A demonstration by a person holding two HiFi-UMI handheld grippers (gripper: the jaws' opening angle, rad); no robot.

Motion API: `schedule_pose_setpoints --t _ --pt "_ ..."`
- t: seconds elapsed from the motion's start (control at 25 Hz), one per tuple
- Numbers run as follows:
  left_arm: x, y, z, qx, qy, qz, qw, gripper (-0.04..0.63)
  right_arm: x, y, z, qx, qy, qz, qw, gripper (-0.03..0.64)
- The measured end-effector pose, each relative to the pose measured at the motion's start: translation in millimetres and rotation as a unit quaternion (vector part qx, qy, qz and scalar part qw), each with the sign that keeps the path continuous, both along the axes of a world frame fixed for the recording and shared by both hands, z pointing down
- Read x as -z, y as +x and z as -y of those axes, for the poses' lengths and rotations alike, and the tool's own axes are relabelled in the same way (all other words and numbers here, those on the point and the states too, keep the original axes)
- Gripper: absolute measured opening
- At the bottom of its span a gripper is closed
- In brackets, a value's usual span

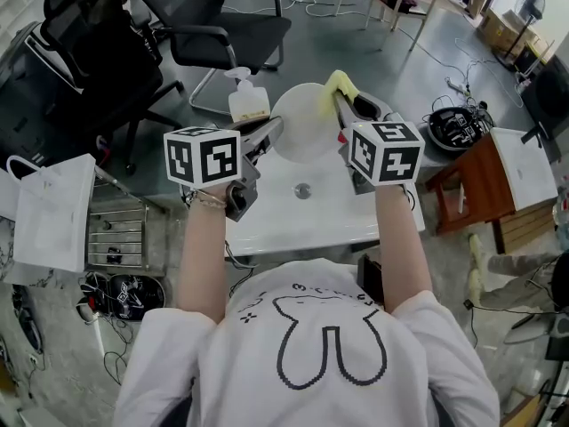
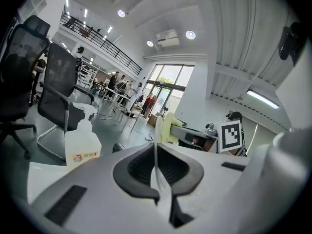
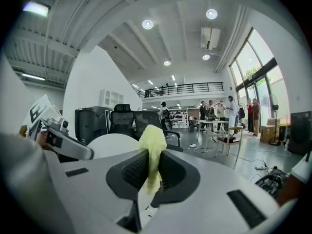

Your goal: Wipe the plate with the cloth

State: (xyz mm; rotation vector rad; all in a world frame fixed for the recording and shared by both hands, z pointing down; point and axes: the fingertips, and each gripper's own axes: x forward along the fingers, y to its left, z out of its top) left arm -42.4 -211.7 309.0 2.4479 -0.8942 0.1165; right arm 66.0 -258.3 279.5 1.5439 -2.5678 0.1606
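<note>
A white round plate [image 1: 307,123] is held up on edge over the sink, and my left gripper [image 1: 274,132] is shut on its left rim. In the left gripper view the plate [image 2: 156,152] shows edge-on as a thin line between the pads. My right gripper [image 1: 345,107] is shut on a yellow cloth [image 1: 338,84] at the plate's upper right edge. In the right gripper view the cloth [image 3: 152,150] sticks up from the closed jaws, with the plate's face [image 3: 114,144] just to its left. I cannot tell whether cloth and plate touch.
A white sink [image 1: 267,221] with a drain [image 1: 303,189] lies below the grippers. A soap pump bottle [image 1: 246,99] stands at its far left corner. Black office chairs [image 1: 222,25] are beyond, a wire rack [image 1: 116,234] to the left and a wooden table [image 1: 467,185] to the right.
</note>
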Motion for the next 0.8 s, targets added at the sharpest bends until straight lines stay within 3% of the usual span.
schedule_pose_setpoints --t 0.2,0.36,0.56,0.8 --pt "3.2 -1.9 -0.9 -0.001 0.002 -0.010 0.9999 0.018 -5.2 21.1 3.4 -0.030 -0.010 -0.002 0.999 0.051" --pt "1.2 -5.9 2.0 0.004 0.002 -0.012 0.9999 0.017 4.1 18.1 -7.7 -0.023 -0.001 0.015 1.000 0.051" --pt "4.8 -4.5 5.0 0.009 0.017 -0.007 0.9998 0.017 14.8 -6.9 -36.6 0.035 0.005 0.052 0.998 0.051" --pt "-1.8 -1.3 6.1 0.010 0.009 -0.005 0.9999 0.017 -4.9 -61.9 -55.3 0.112 -0.014 0.028 0.993 0.051"
